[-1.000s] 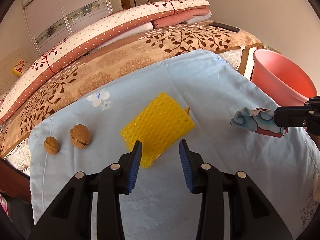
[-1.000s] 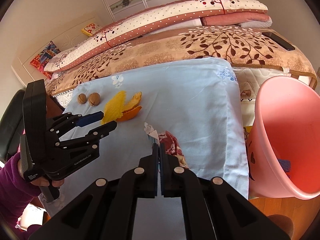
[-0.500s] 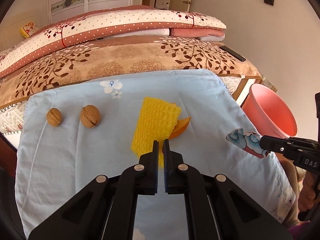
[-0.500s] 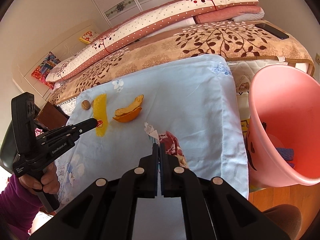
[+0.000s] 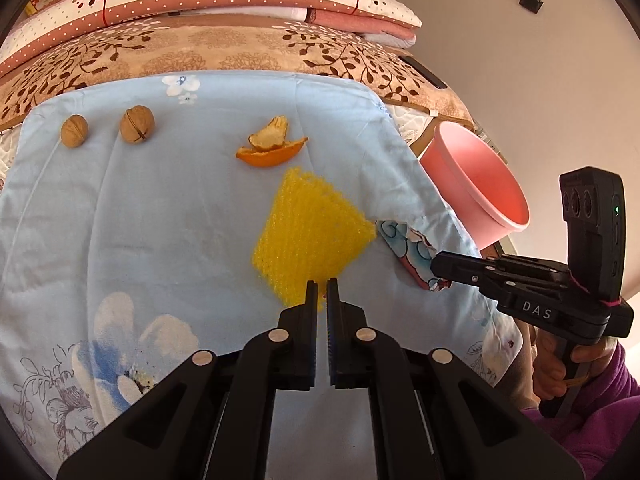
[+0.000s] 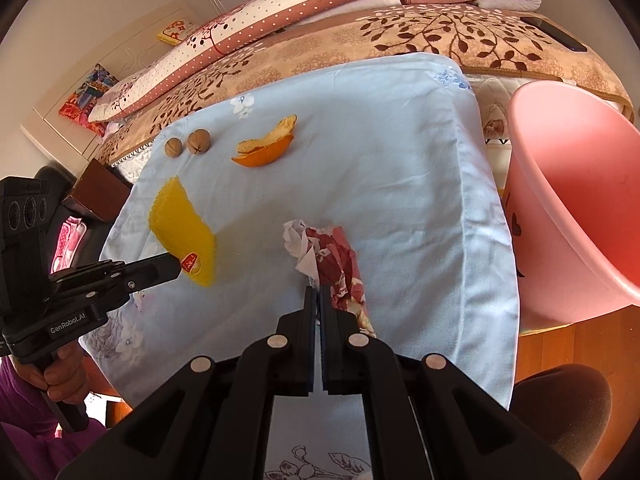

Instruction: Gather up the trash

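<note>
Left tool (image 5: pixel 322 292): jaws closed on one corner of the yellow foam net (image 5: pixel 312 236), which hangs clear above the light blue sheet (image 5: pixel 160 208) on the bed. Right tool (image 6: pixel 319 296): jaws closed on a crumpled printed wrapper (image 6: pixel 336 260), held just over the sheet near its right edge. Orange peel (image 5: pixel 272 148) lies on the sheet beyond the net. Two walnuts (image 5: pixel 104 128) sit side by side, well to the peel's left. A pink bin (image 6: pixel 576 200) stands beside the bed, right of the sheet.
</note>
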The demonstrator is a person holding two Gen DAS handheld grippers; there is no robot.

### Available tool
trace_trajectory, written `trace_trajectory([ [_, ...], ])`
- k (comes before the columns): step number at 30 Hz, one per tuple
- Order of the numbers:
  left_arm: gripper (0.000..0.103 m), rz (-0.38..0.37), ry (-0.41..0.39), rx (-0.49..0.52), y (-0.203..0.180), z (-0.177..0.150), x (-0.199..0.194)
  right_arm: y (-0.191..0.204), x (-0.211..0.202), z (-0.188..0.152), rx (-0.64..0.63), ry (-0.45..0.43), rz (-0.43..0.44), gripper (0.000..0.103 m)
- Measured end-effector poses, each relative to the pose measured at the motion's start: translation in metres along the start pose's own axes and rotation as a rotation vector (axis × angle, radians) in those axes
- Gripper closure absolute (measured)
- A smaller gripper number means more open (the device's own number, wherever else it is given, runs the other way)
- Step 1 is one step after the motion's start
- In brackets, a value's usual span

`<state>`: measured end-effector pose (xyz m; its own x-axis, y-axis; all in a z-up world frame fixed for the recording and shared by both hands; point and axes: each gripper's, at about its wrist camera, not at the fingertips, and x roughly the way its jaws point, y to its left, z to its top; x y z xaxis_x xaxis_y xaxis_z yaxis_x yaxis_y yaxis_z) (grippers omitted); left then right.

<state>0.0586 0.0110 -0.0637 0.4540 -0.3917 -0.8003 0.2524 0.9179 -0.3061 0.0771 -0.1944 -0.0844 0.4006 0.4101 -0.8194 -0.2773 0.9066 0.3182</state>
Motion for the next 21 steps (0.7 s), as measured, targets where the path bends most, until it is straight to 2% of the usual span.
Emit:
trace_trajectory([
  [2,0.099,0.002,-0.004,-0.002,0.001,-0.002,-0.001,0.002,-0.002,-0.001,-0.010,-0.006,0.003,0.084],
  [3,0.099,0.002,-0.011,-0.008,0.002,-0.002,-0.003,0.003,-0.005,-0.001,-0.014,-0.016,0.007,0.067],
  [4,0.099,0.002,-0.019,-0.010,0.003,-0.002,-0.005,0.004,-0.007,-0.001,-0.021,-0.029,0.007,0.056],
  [6,0.098,0.001,-0.021,-0.014,0.005,-0.001,-0.009,0.006,-0.011,0.001,-0.035,-0.046,0.009,0.055],
  [7,0.087,0.004,-0.025,-0.022,0.007,0.000,-0.010,0.007,-0.012,0.001,-0.040,-0.051,0.009,0.054],
  [8,0.070,0.009,-0.035,-0.032,0.008,0.000,-0.012,0.006,-0.012,0.002,-0.041,-0.054,0.007,0.054],
  [10,0.061,0.023,-0.065,-0.042,0.009,0.001,-0.015,0.005,-0.009,0.003,-0.044,-0.055,0.000,0.052],
  [13,0.061,0.033,-0.062,-0.025,0.005,0.004,-0.012,0.004,-0.002,0.004,-0.045,-0.041,-0.022,0.052],
  [18,0.061,0.070,-0.049,0.071,-0.011,0.005,0.003,0.000,0.009,0.002,-0.066,-0.032,-0.098,0.052],
  [21,0.061,0.086,-0.020,0.070,-0.010,0.006,0.017,-0.002,0.014,0.001,-0.068,-0.028,-0.109,0.052],
])
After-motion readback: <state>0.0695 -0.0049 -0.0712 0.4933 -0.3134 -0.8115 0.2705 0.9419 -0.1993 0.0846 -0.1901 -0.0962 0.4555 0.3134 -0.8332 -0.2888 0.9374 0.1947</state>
